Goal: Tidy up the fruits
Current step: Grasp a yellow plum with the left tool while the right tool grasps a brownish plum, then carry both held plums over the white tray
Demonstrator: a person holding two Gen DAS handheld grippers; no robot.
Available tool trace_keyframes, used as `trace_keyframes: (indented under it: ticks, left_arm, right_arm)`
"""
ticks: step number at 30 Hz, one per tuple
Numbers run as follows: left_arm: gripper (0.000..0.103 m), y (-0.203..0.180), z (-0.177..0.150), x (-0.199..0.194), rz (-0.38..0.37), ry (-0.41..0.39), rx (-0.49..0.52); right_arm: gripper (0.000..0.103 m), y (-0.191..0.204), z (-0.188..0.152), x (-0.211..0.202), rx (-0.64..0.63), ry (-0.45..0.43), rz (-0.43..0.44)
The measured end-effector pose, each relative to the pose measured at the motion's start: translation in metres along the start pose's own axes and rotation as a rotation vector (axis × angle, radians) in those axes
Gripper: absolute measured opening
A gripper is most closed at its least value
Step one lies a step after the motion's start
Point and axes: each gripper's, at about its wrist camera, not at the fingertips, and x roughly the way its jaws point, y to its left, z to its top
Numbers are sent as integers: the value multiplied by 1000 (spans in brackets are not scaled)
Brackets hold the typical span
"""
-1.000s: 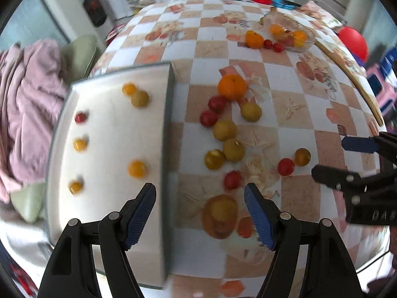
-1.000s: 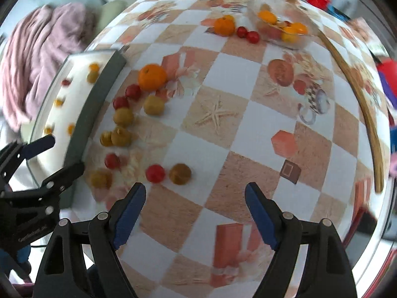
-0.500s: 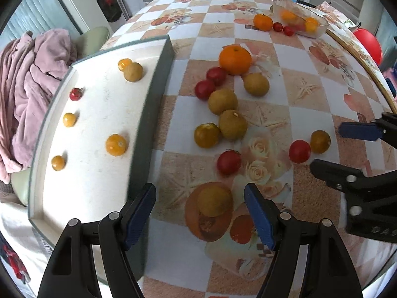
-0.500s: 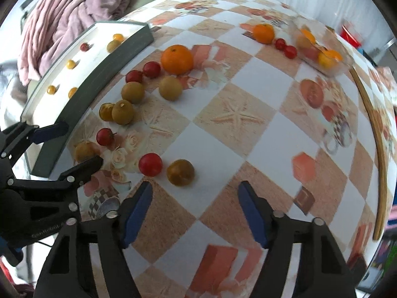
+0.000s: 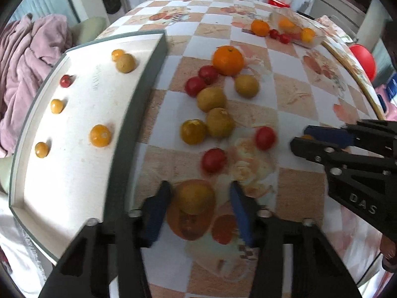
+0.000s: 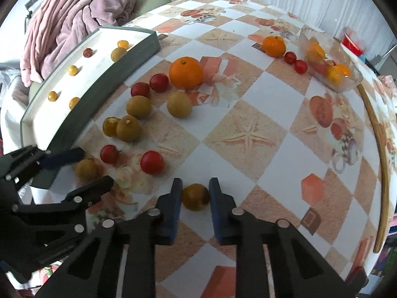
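Loose fruits lie on the checkered table: a big orange (image 5: 227,59) (image 6: 186,72), red cherry tomatoes (image 5: 213,160) and yellow-brown round fruits (image 5: 219,123). A white tray (image 5: 146,94) (image 6: 106,74) on the left holds several small fruits. My left gripper (image 5: 199,187) points down over a yellow-brown fruit (image 5: 196,197) (image 6: 85,168). Its jaws are closing with that fruit between them, and a gap still shows at the right pad. My right gripper (image 6: 195,183) is shut on a small brownish-yellow fruit (image 6: 195,197), which rests on the table.
A clear bowl (image 6: 330,64) with orange and yellow fruit stands at the far right, a mandarin (image 6: 274,46) and two tomatoes beside it. A pink blanket (image 6: 64,17) lies on a chair behind the tray. The table's curved edge (image 6: 382,173) runs along the right.
Both grippers' jaws have narrowed. The right ones came together on the brownish-yellow fruit. The left gripper sank lower around the yellow-brown fruit by the tray.
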Motion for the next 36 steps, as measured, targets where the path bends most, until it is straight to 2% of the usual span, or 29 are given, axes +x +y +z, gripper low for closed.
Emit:
trace_keyframes:
  ticks: [2, 6, 15, 22, 27, 36]
  left_arm:
    - [28, -4, 1, -1, -17, 9, 3]
    - [28, 5, 3, -3, -87, 28, -69]
    - [28, 22, 6, -15, -112, 29, -142]
    - [28, 27, 7, -30, -99, 14, -153]
    - [28, 36, 11, -45, -97, -25, -171]
    - [28, 83, 16, -61, -78, -64, -179]
  right_arm:
    - [23, -7, 0, -1, 54, 5, 47]
    - [23, -23, -3, -5, 151, 13, 107]
    - [24, -37, -14, -19, 236, 14, 151]
    - [24, -36, -10, -30, 238, -4, 173]
    - [24, -25, -2, -36, 212, -11, 184]
    - [24, 21, 28, -39, 174, -33, 199]
